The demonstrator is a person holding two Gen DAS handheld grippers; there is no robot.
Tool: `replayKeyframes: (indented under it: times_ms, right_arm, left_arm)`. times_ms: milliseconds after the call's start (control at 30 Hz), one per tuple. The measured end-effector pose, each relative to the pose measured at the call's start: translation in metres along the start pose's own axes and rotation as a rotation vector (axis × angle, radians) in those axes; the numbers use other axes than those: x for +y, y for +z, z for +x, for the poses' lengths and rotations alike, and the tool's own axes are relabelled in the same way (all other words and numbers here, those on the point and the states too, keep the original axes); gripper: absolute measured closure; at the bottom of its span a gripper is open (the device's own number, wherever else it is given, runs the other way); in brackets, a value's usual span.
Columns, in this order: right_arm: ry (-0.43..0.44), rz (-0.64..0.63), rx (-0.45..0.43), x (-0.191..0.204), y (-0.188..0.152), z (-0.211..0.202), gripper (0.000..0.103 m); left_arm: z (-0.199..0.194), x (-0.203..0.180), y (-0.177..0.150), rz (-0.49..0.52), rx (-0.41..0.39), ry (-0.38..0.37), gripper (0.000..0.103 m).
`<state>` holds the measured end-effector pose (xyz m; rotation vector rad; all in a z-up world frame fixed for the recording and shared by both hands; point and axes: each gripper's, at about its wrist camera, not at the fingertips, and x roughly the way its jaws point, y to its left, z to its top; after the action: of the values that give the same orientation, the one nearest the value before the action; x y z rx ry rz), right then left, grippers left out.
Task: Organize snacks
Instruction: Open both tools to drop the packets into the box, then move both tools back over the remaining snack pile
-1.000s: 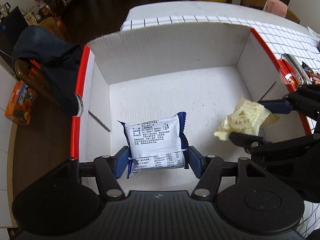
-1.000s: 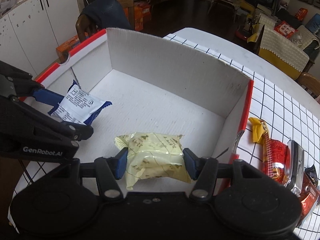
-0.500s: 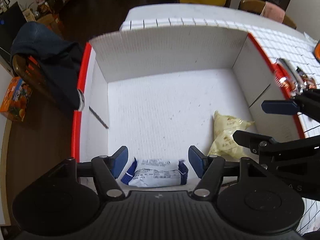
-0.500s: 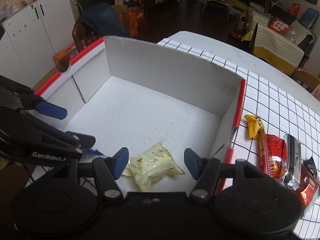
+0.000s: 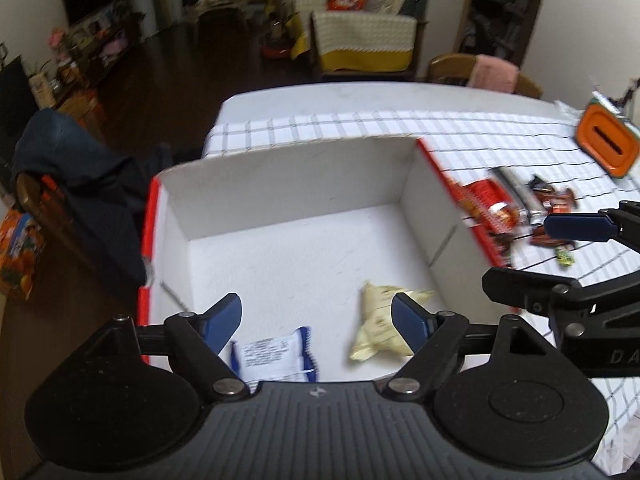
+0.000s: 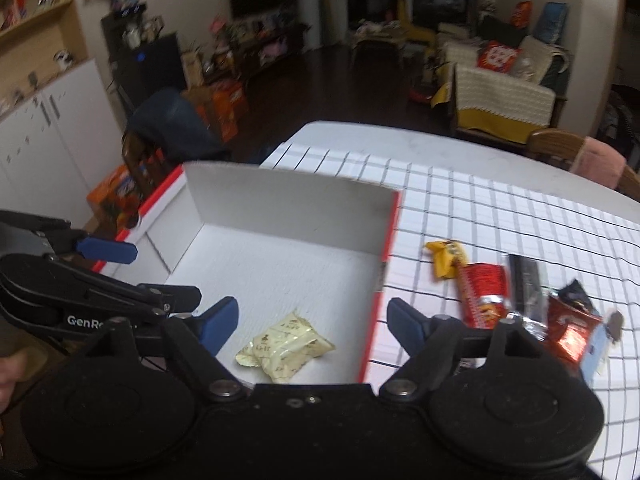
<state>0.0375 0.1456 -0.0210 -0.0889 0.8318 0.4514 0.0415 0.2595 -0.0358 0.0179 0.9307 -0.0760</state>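
Two handheld grippers poised above an open white box [image 5: 288,184] with red-edged flaps, set on a table under a grid-patterned cloth [image 6: 500,216]. Left gripper [image 5: 316,320] with blue-padded fingers [image 5: 222,320] apart and opening wider, nothing clamped between them. Right gripper [image 6: 310,320] likewise with jaws spreading, pads clear of any packet. On the box floor, near edge: a white-and-blue snack packet [image 5: 274,358], printed label up, lying just below the left gripper; right of it, a pale yellow snack packet [image 5: 380,324], crumpled, partly hidden behind the left gripper's right finger and resting near the box's right wall. In the right wrist view, the same yellow packet [image 6: 286,346] loose on the floor between the open fingers, not touched by either. Outside the box, to its right on the cloth: a cluster of snacks, among them a red wrapper [image 6: 482,294], a yellow-ended piece [image 6: 444,258], a dark bar [image 6: 526,282] and a red-and-black wrapper [image 6: 572,326]. Farther right, an orange container [image 5: 606,146]. Far left, a dark jacket [image 5: 80,184] draped over a chair.
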Motion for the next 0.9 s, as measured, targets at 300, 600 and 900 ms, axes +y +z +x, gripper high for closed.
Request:
replayKeyframes:
  times_ms: [300,600,900]
  right_arm:
    - [-0.081,0.122,-0.093,-0.034,-0.022,-0.048,0.004]
    - [-0.15,0.228,-0.132,-0.081,-0.054,-0.082,0.0]
    - [-0.188,0.304,-0.131,-0.154,-0.084,-0.095,0.0]
  left_arm:
    - [-0.014,-0.036,0.006,0.05,-0.076,-0.086,0.017]
    - [-0.01,-0.085,0.008,0.093,-0.091,-0.162,0.013]
    - [0.007,-0.147,0.012,0.121,-0.061,-0.133,0.013]
